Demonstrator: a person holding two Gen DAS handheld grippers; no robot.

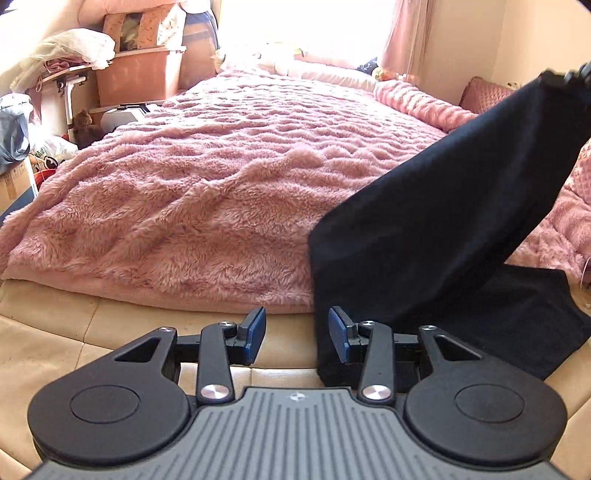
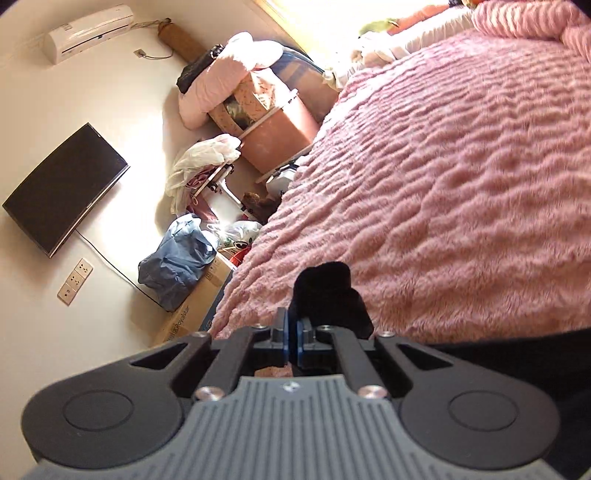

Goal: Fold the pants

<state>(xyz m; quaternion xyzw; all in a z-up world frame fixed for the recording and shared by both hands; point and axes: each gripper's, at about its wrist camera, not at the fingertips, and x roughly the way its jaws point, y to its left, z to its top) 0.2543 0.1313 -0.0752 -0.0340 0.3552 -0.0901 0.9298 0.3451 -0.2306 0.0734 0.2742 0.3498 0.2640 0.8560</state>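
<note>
Black pants (image 1: 436,221) lie at the near right edge of the pink furry bed (image 1: 221,177). One leg is lifted taut toward the upper right, where my right gripper (image 1: 569,77) holds its end. My left gripper (image 1: 297,334) is open and empty at the bed's foot, its right pad (image 1: 338,332) just beside the pants' lower edge. In the right wrist view my right gripper (image 2: 293,332) is shut on a bunch of black pants (image 2: 328,291) fabric, held above the bed (image 2: 461,166).
A beige padded bed frame (image 1: 74,332) runs along the near edge. Boxes, bags and a brown bin (image 1: 140,74) crowd the floor left of the bed. A wall TV (image 2: 62,188) and air conditioner (image 2: 88,31) are on the left wall. Pillows (image 1: 417,99) line the far right.
</note>
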